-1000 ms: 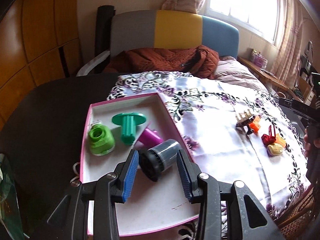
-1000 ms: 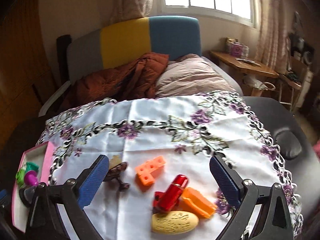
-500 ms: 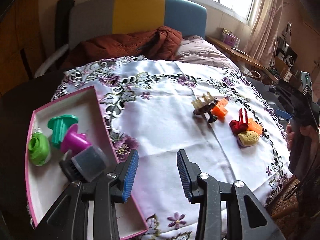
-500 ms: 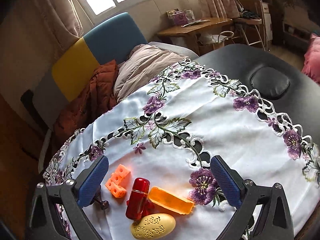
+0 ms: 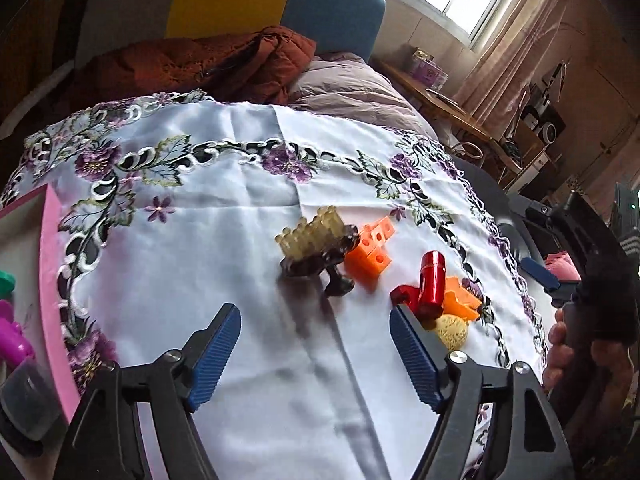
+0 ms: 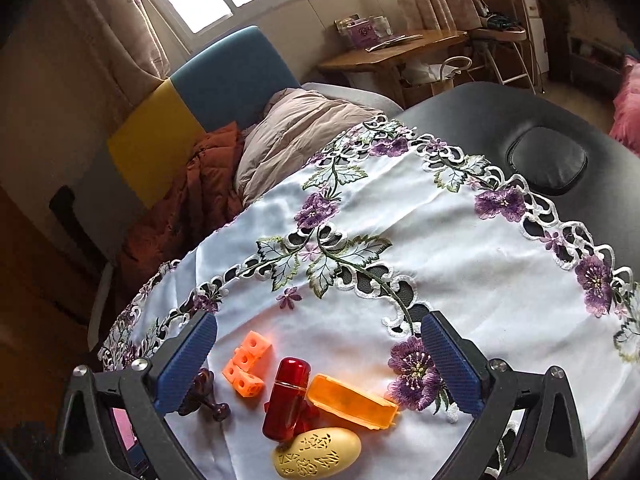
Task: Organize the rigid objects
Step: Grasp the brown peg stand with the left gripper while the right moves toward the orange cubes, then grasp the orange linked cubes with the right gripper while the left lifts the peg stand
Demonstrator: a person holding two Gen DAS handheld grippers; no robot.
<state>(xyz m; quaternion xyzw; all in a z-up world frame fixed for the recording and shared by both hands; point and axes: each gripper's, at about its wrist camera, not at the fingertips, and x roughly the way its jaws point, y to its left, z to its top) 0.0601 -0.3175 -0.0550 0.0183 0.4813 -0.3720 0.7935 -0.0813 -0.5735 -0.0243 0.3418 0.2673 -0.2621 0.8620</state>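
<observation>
My left gripper [image 5: 316,344] is spreading wide, nothing between its blue pads, over bare white embroidered tablecloth [image 5: 248,264]. A second ago it hovered over the pink tray [image 5: 50,280]; now the tray sits at 9 o'clock with the grey cylinder [image 5: 24,396] in it. Hair claw clip [image 5: 316,244] at 12, orange block [image 5: 370,252] beside it. My right gripper [image 6: 318,364] is released and empty, rolled since then; red cylinder [image 6: 287,396], orange case [image 6: 352,400] and yellow oval [image 6: 318,454] lie between its fingers.

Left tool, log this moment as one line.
left tool: jaws opening, empty | ahead: brown hair claw on tablecloth | pink tray: at left
</observation>
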